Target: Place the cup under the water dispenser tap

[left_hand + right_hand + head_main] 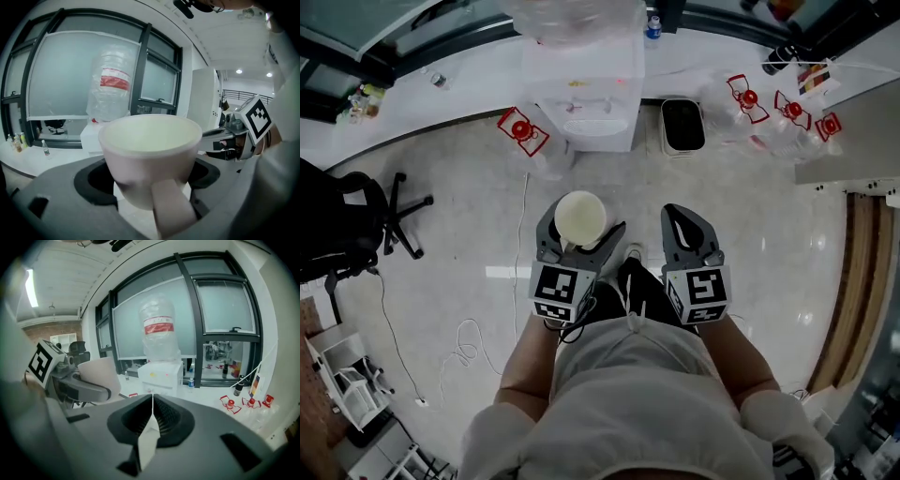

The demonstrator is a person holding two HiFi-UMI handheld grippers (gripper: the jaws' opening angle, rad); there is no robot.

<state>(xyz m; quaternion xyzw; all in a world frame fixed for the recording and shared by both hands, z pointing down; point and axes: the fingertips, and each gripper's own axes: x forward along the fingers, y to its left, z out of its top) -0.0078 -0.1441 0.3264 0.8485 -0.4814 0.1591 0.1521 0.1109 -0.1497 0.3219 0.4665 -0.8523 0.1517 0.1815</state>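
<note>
Cup (149, 140) inside left gripper (147, 180)

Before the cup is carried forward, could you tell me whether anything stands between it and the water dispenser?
Nothing visible does. The cup, held in the left gripper, faces bare floor up to the water dispenser; a red-capped bottle lies beside it.

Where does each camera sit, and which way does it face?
Head view: on the person's head, looking steeply down at floor, water dispenser and both grippers; torso and forearms show.
Left gripper view: on the left gripper, facing the dispenser along fingers shut on the cup; right gripper at right.
Right gripper view: on the right gripper, facing the dispenser; fingers together, empty.
Shared: all show dispenser and cup.
</note>
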